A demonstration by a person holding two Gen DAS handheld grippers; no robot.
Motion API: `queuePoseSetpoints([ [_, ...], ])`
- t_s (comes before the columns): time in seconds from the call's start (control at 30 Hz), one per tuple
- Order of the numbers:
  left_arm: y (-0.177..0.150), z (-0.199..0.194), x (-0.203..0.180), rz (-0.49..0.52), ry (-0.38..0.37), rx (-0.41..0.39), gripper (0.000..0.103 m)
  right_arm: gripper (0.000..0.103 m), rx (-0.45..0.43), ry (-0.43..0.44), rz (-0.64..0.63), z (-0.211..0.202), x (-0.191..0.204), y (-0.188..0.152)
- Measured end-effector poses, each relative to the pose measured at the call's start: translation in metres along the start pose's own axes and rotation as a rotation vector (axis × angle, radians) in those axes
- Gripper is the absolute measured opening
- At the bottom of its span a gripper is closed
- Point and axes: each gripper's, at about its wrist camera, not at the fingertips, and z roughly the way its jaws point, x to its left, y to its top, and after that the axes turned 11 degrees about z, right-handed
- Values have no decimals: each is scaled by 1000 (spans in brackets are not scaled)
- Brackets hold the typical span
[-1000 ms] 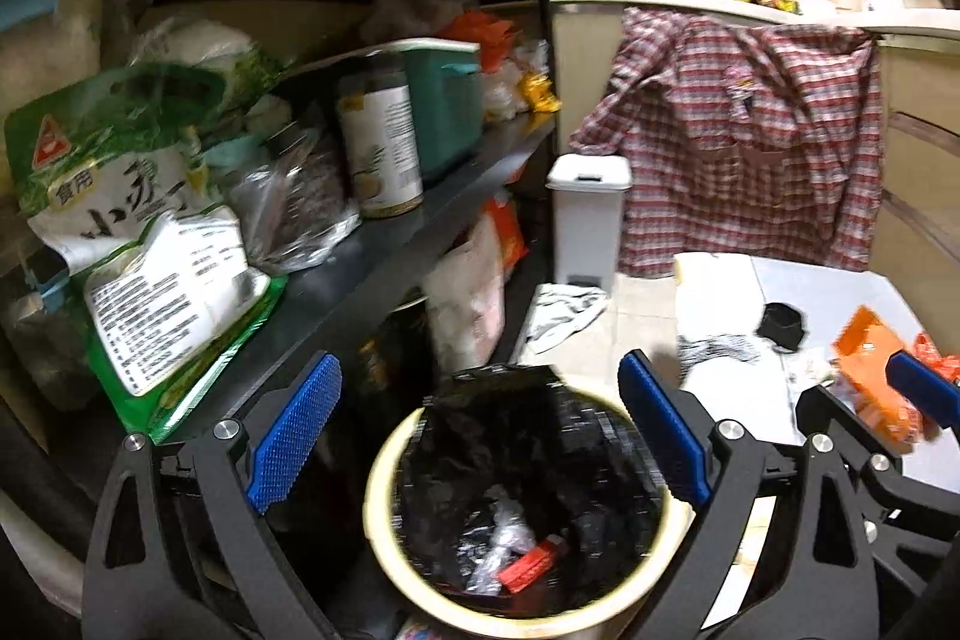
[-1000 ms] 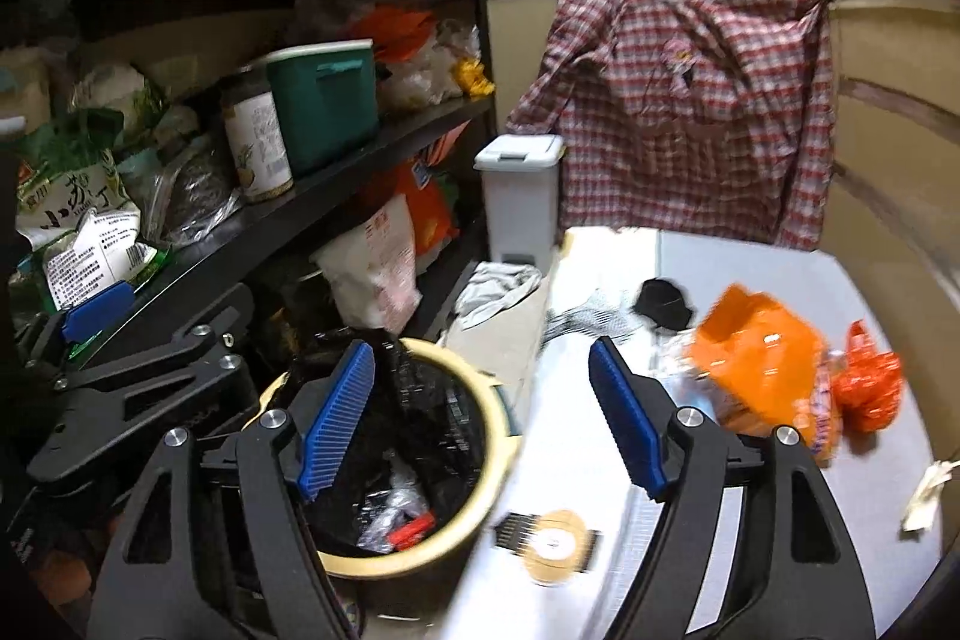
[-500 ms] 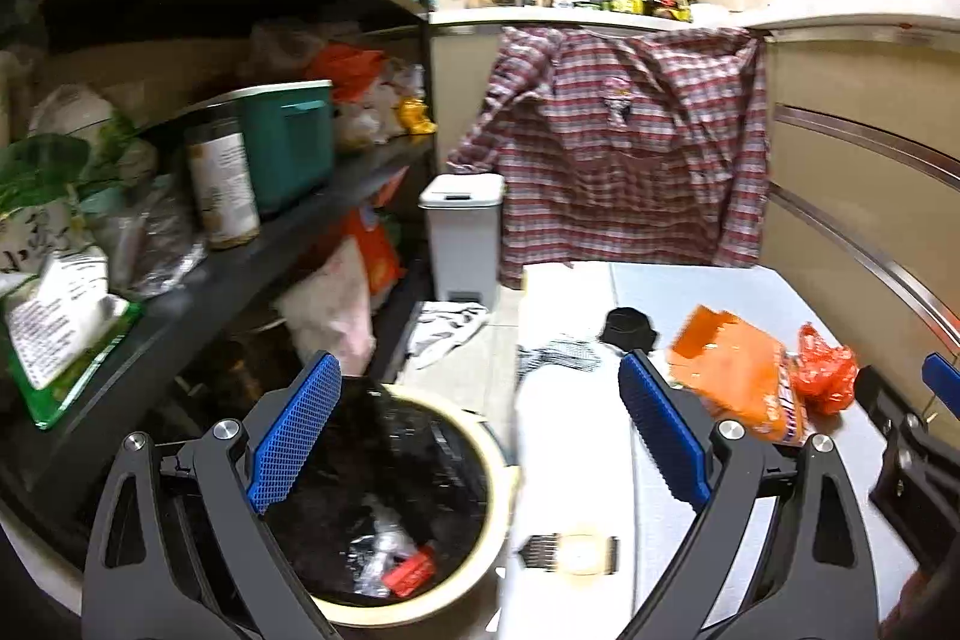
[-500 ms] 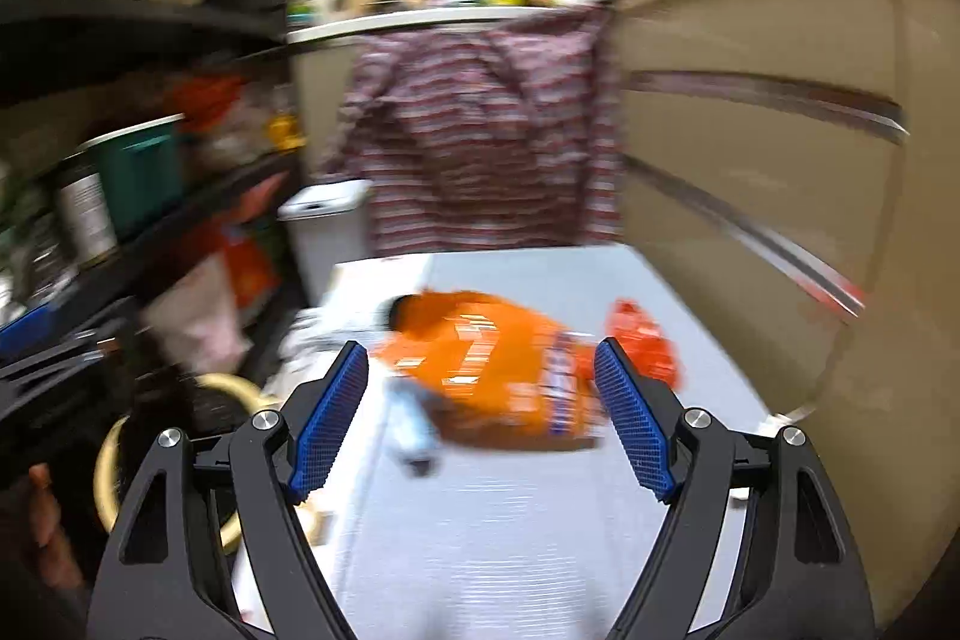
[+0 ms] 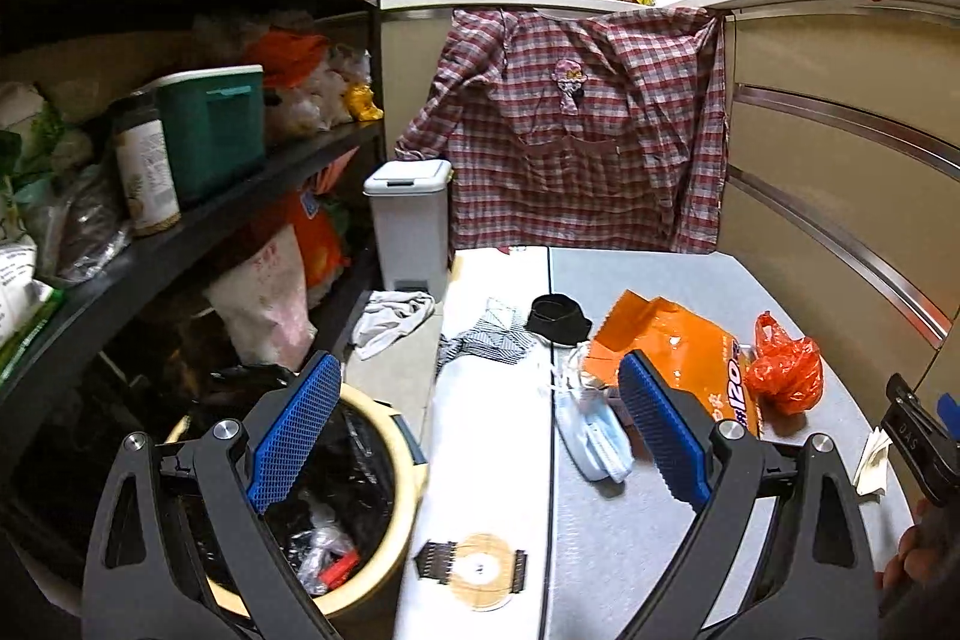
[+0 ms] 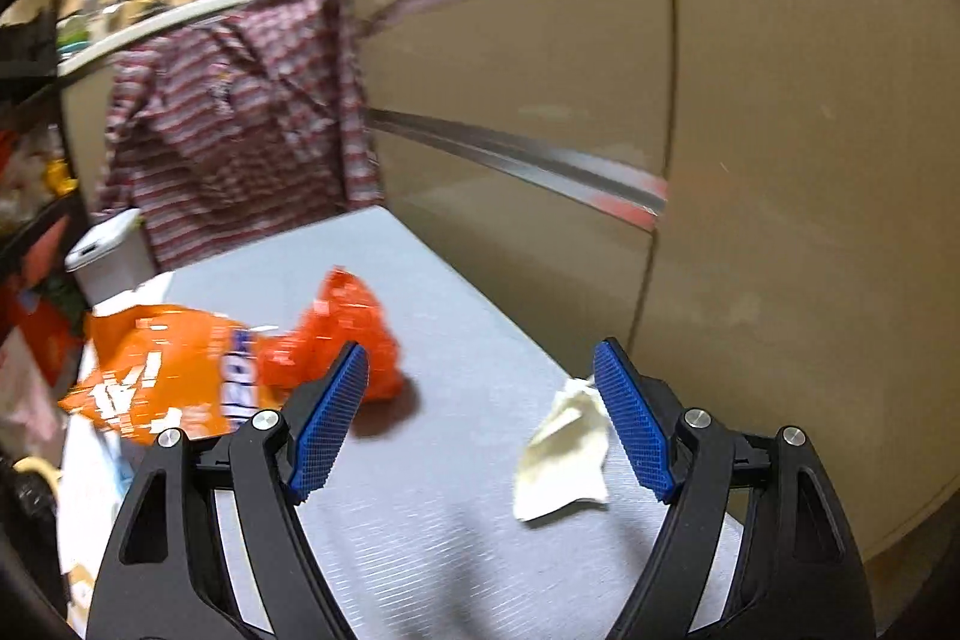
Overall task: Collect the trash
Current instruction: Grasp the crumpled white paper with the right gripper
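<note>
My left gripper [image 5: 474,412] is open and empty above the table's left edge, beside a yellow bin with a black liner [image 5: 360,514] that holds some trash. On the grey table [image 5: 630,532] lie a blue face mask [image 5: 594,436], an orange snack bag [image 5: 672,358], a crumpled red-orange plastic bag [image 5: 786,370] and a white crumpled paper [image 5: 870,463]. My right gripper [image 6: 480,412] is open and empty over the table's right side. The white paper [image 6: 564,454] lies just inside its right finger. The red-orange bag [image 6: 342,334] and the orange snack bag [image 6: 162,370] sit beyond its left finger.
A black shelf rack [image 5: 180,232] with jars and packets runs along the left. A white pedal bin [image 5: 408,226] and a plaid shirt [image 5: 576,130] stand behind the table. A beige cabinet wall [image 6: 750,130] borders the table's right. A black cap [image 5: 558,316], striped cloth [image 5: 486,346] and round coaster [image 5: 480,571] lie on the table.
Both grippers swung right, away from the bin. The right gripper moved over the table's right side toward the white paper; the left now looks over the table's left edge.
</note>
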Motion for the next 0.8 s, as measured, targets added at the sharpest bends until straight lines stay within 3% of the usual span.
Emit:
queuePoseSetpoints([
  [0.33, 0, 10, -10, 0, -2, 7, 91, 76, 82, -100, 16, 53, -15, -7],
  [0.57, -1, 16, -4, -17, 6, 27, 91, 74, 91, -117, -3, 72, -13, -12],
  [0.77, 1, 17, -3, -11, 10, 22, 91, 50, 165, -134, 34, 86, -24, -14],
  [0.8, 1, 18, -2, -15, 8, 22, 91, 35, 181, -132, 41, 88, -26, -15],
])
